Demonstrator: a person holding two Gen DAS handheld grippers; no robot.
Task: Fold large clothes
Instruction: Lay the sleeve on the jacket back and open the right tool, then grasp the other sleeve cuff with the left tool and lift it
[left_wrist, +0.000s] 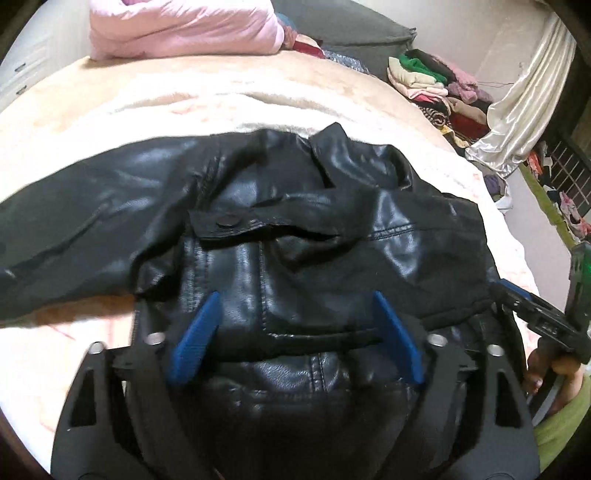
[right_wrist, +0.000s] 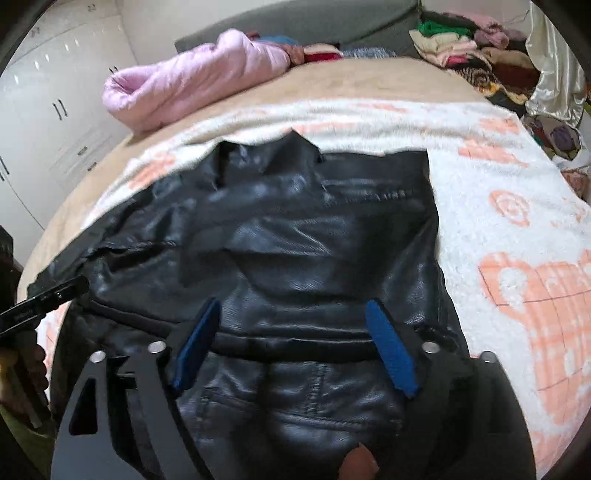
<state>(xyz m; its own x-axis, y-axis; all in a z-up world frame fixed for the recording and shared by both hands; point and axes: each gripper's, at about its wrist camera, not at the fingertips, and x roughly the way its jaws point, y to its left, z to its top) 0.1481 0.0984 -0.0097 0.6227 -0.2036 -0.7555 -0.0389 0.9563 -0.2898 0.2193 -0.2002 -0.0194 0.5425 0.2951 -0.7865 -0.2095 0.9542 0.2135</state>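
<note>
Black leather jacket (left_wrist: 295, 229) lies on the blanket-covered bed (right_wrist: 517, 221), one sleeve (left_wrist: 74, 221) spread leftward. Left gripper (left_wrist: 295, 332) and right gripper (right_wrist: 295, 339) hover above its hem, jaws wide, holding nothing. Seize both hem corners evenly before folding.

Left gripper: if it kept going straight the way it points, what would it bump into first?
Most likely the black leather jacket. The left gripper points down at it with jaws open and nothing gripped; depth is hard to judge, but the jacket fills the space ahead.
</note>
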